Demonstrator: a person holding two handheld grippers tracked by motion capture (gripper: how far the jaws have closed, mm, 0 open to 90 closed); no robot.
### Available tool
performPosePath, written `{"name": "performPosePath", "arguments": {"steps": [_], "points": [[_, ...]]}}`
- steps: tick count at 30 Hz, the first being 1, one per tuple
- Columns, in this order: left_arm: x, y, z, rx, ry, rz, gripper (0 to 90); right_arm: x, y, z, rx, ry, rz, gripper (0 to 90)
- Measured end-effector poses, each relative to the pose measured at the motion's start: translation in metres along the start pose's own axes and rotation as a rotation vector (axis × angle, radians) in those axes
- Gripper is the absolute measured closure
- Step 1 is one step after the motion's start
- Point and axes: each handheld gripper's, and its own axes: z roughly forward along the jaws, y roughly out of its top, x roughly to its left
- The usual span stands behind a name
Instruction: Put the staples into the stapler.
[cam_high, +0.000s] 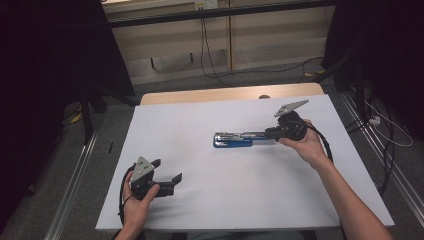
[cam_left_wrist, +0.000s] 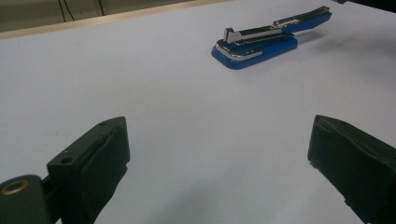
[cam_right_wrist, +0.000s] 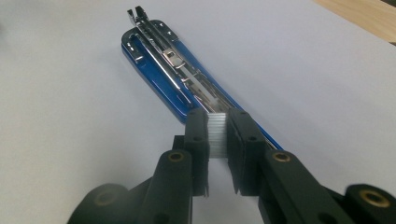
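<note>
Strip of silvery staples (cam_right_wrist: 217, 133) pinched in right gripper (cam_right_wrist: 218, 135) above opened blue metal stapler (cam_right_wrist: 161, 65).
Stapler at table centre, twelve o'clock of those closed fingers; left gripper (cam_left_wrist: 217, 154) gaping, empty.

A flat blue-and-chrome stapler (cam_high: 233, 139) is seen lying opened out on the white-topped bench (cam_high: 200, 200); its right end is met by the right gripper (cam_high: 272, 133); the left gripper (cam_high: 167, 176) is held well apart, fingers spread.
</note>
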Motion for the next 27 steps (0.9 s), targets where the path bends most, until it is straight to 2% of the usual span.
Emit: {"name": "performPosePath", "arguments": {"steps": [7, 13, 27], "points": [[0.000, 0.000, -0.001, 0.000, -0.001, 0.000, 5.8, 0.004, 0.012, 0.005, -0.003, 0.008, -0.017, 79.3], [0.001, -0.001, -0.001, -0.002, 0.001, -0.002, 5.8, 0.011, 0.017, 0.013, 0.010, 0.036, -0.041, 79.3], [0.002, -0.001, -0.003, -0.009, 0.007, -0.004, 5.8, 0.021, 0.031, 0.028, 0.001, 0.074, -0.064, 79.3]]}}
